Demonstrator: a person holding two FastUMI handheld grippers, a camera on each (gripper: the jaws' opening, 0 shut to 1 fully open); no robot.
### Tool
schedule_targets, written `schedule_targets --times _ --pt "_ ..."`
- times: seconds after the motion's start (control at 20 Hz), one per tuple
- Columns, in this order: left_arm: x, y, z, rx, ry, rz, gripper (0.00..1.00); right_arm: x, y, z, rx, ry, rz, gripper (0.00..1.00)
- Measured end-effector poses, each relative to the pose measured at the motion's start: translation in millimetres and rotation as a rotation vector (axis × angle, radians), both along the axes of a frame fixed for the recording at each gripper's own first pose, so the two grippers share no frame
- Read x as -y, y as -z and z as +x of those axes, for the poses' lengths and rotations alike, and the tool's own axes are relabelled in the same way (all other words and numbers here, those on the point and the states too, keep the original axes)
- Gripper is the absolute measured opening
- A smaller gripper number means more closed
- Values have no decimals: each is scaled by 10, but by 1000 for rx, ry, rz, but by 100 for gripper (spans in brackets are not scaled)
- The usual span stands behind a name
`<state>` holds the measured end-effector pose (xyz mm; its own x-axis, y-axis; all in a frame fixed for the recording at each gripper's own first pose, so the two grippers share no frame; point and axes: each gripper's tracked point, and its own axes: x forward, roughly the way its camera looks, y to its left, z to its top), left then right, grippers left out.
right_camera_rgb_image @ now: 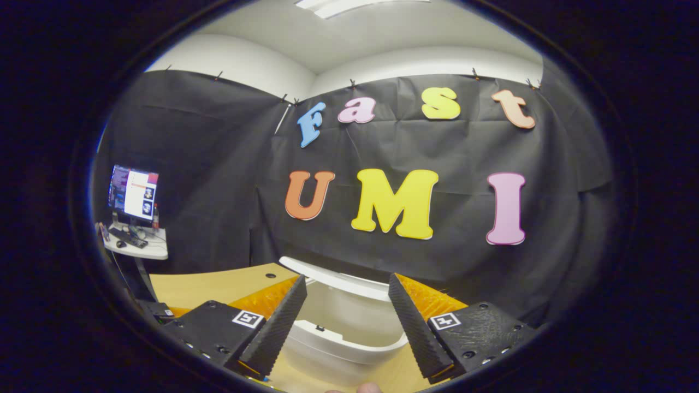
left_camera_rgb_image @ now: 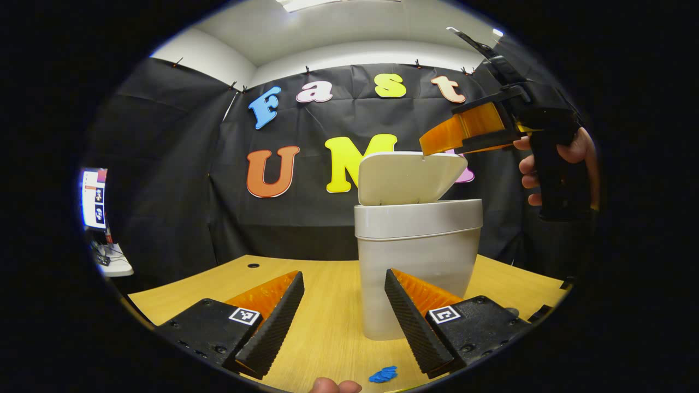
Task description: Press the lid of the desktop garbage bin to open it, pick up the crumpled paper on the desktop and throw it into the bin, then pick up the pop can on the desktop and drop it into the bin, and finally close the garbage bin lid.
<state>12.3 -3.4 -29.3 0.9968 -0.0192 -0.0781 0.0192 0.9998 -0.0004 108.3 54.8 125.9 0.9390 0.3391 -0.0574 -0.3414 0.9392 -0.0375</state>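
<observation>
Above the open garbage bin [left_camera_rgb_image: 419, 256], the right gripper [left_camera_rgb_image: 423, 147] seemingly touches the raised lid [left_camera_rgb_image: 407, 177], jaws spread and empty. The left gripper [left_camera_rgb_image: 344, 284] hangs before the bin, likewise wide and empty.

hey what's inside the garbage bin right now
In the right gripper view the bin is open, its lid raised at the back. The visible inner wall is bare; the bottom is hidden below the rim and the right gripper, so contents can't be confirmed.
</observation>
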Motion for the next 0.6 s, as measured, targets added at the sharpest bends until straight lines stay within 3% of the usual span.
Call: schedule_targets --times 0.1,0.35,0.6 --pt "24 -36 -18 4 3 -17 96 161 23 -38 -6 31 4 94" --pt "40 -91 -44 21 -5 -30 96 417 -70 -217 32 88 62 95" --pt "3 -121 -79 20 -18 -3 96 675 248 -366 -5 131 111 95"
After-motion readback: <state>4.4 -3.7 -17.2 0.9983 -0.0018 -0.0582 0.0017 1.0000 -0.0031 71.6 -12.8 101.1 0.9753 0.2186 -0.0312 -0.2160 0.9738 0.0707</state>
